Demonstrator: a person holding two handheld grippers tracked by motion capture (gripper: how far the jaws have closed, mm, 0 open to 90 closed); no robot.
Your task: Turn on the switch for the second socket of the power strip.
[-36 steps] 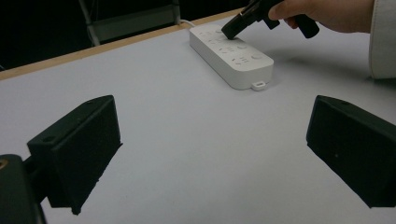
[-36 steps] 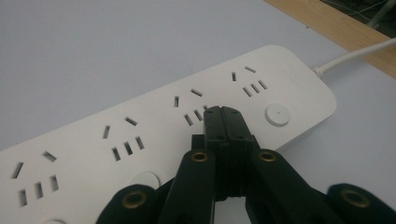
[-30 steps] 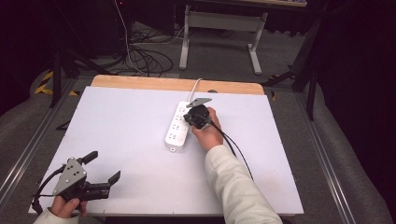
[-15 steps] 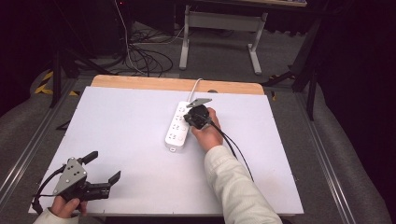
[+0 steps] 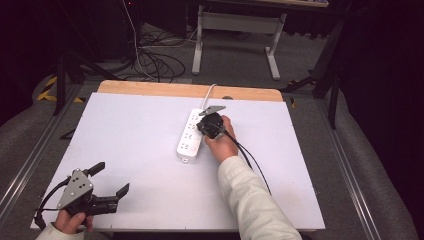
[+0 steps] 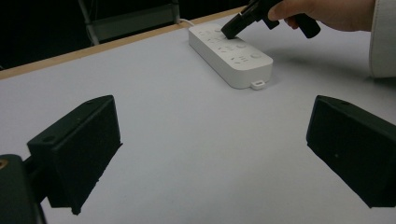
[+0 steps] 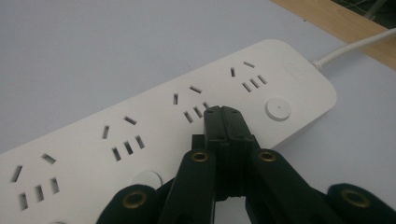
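Nothing moved; right claw (image 7: 224, 116) closed on power strip (image 5: 192, 136), no legible markings

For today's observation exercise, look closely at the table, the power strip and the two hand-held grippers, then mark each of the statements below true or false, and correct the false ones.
1. The right gripper has its jaws closed, with the tips over the power strip. True.
2. The left gripper is clamped on the power strip. False: its jaws are spread wide and empty, near the front left corner of the table, far from the strip.
3. A white cord leaves the far end of the power strip. True.
4. Several plugs are pushed into the power strip. False: every visible socket is empty.
5. The power strip has round buttons beside its sockets. True.
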